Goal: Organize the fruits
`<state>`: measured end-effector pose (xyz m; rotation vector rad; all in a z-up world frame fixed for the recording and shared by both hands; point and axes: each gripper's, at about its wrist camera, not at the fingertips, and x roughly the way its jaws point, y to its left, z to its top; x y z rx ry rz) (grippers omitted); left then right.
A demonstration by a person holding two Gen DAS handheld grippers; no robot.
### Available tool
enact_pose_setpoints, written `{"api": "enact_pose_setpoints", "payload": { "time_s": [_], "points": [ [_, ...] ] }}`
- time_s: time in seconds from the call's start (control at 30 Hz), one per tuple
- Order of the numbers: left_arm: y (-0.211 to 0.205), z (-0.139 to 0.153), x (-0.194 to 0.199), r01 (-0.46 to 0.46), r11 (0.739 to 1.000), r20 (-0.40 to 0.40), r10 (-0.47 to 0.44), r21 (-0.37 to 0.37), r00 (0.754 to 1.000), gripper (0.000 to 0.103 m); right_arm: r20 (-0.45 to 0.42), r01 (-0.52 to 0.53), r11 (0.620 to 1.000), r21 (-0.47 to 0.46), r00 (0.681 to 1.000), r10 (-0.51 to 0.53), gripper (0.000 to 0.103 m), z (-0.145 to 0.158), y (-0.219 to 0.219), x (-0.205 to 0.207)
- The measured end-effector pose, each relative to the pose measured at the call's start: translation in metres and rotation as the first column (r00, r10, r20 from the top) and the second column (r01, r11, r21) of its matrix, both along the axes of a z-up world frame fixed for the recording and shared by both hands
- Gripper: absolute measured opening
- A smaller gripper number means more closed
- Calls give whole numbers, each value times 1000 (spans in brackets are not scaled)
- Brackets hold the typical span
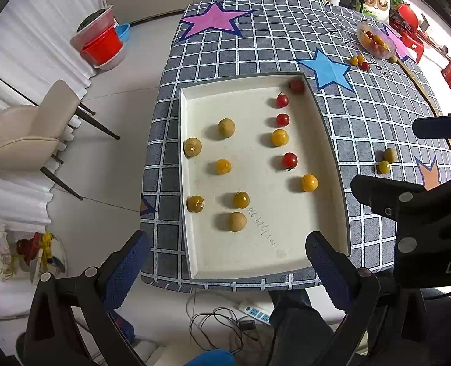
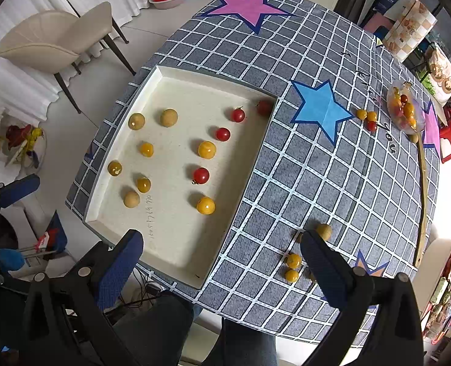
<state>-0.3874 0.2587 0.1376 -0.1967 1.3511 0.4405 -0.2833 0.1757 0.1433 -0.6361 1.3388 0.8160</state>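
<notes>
A white tray [image 1: 192, 259] [image 2: 176, 262] lies on the checked tablecloth. It holds several small fruits: red cherry tomatoes [image 1: 290, 160] [image 2: 201, 175], yellow tomatoes [image 1: 309, 182] [image 2: 206, 205] and tan longans [image 1: 237, 221] [image 2: 131, 199]. Loose fruits lie on the cloth to the right of the tray [image 1: 387, 159] [image 2: 293, 260]. My left gripper [image 1: 225, 253] is open and empty above the tray's near edge. My right gripper [image 2: 222, 253] is open and empty above the tray's near right corner; its right finger [image 2: 323, 262] is next to the loose fruits.
A clear bowl of tomatoes [image 1: 376, 40] [image 2: 406, 110] stands at the far right, with three loose ones [image 1: 359, 62] [image 2: 368, 118] beside it. A wooden stick [image 2: 423, 195] lies along the right edge. A beige chair [image 1: 27, 134] [image 2: 55, 36] stands left of the table.
</notes>
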Motion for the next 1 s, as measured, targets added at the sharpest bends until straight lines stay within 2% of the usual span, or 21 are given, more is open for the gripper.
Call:
{"api": "enact_pose_setpoints", "payload": {
  "time_s": [1.0],
  "points": [
    [0, -4, 2, 13, 1000, -4, -13, -7, 1000, 102, -3, 8, 1000, -3, 1000, -8, 103, -3, 2, 1]
  ]
}}
